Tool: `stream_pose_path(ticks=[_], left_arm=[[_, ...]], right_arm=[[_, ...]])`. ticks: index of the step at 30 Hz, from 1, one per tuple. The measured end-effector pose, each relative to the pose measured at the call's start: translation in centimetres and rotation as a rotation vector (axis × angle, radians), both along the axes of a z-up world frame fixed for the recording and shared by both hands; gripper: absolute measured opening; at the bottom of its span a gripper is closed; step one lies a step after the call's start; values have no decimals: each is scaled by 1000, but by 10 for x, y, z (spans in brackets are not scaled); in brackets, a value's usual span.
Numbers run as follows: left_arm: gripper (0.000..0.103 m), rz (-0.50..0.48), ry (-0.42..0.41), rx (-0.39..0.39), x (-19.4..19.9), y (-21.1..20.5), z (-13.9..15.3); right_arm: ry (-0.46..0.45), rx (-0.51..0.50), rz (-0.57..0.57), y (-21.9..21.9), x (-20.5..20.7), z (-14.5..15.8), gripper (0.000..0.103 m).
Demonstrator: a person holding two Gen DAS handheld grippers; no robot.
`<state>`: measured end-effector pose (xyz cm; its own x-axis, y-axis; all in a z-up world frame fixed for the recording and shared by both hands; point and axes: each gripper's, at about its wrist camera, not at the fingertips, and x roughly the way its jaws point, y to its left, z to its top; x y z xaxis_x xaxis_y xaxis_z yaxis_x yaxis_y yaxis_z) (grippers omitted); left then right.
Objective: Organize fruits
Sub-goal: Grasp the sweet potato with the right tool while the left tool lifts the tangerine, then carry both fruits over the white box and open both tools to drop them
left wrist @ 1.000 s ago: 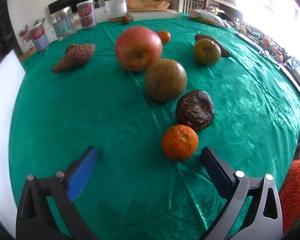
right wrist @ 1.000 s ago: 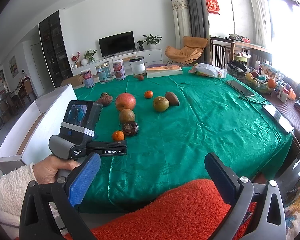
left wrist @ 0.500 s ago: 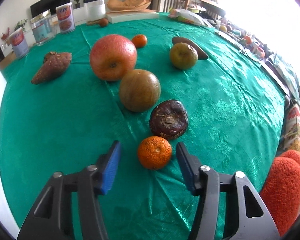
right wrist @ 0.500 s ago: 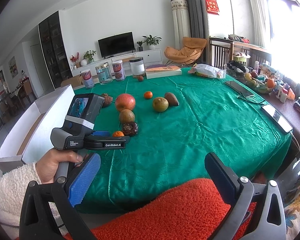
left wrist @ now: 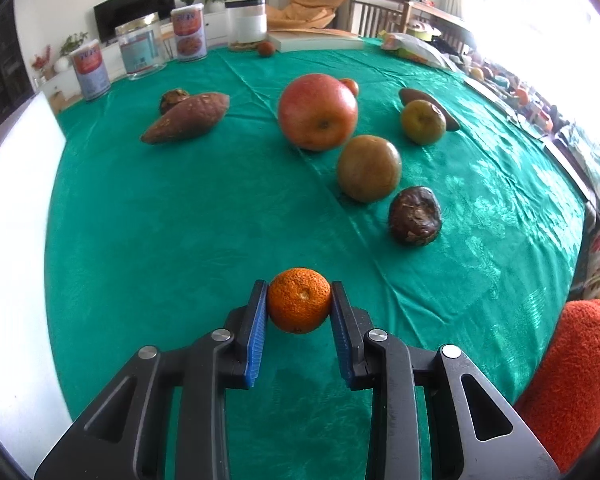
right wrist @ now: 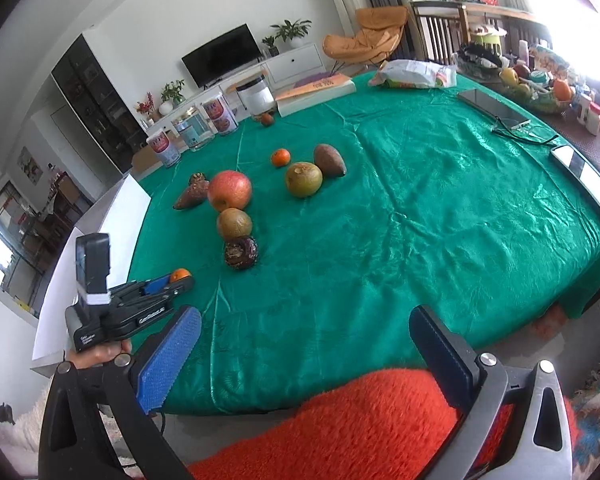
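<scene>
In the left wrist view, the left claw has just been closing and now clenches a small orange between its blue pads, above the near part of the green worktop. Beyond it lie a dark wrinkled fruit, a brownish round fruit, a big red apple and a sweet potato. In the right wrist view, the right claw stands wide and released, holding nothing, over an orange fuzzy sleeve at the worktop's near edge; the left claw holds the orange at left, a hand under it.
</scene>
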<state>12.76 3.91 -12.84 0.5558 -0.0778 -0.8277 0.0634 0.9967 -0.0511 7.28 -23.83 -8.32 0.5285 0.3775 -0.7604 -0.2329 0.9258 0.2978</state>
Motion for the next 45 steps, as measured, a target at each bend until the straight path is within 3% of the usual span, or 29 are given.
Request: stream_pose_path(ticks=[3,5,7,9,10,13,18,21,23,24,26,30,32,34,39,41,45], left_arm=[[31,16,17,-10,0,3,-7],[31,21,9,-2,-1,2,-8],[32,25,5,6,-2,0,-9],[34,34,3,2,-2,1,-10],[36,36,2,2,-2,1,-10],[47,32,7,4,-3,1,-10],[50,30,12,17,-4,2,-10],[49,15,10,41,-5,-1,-11],[32,-2,-3,48,-6,-4,-11],[29,-2,-4,46,-5,-4,-11],[28,18,-5,14,-4,-1,-9],[27,66,-25,-124,-12,13,12],[27,80,-47,-190,-21,19,31],[27,95,-69,-263,-32,29,54],[27,131,-122,-411,-77,69,124],[27,169,-175,-390,-102,93,152],[27,338,-246,-244,-149,153,180]], right_arm=[[52,-88,1,-3,81,-8,103],[87,-49,-9,-3,134,-10,94],[140,30,-23,3,179,-12,76],[212,109,2,18,214,-18,75],[228,95,20,30,228,-21,74],[277,-54,74,74,254,-38,72],[341,-238,88,105,276,-70,61],[430,-252,67,96,284,-88,42],[437,-211,44,83,283,-90,40],[420,-207,28,76,280,-88,40],[375,-163,-6,57,273,-79,40],[272,-86,-83,19,248,-41,40],[206,-84,-76,18,230,-13,40],[171,-5,-32,28,207,11,40],[222,293,228,118,136,37,40],[272,380,357,173,103,36,40],[372,475,605,291,33,24,40]])
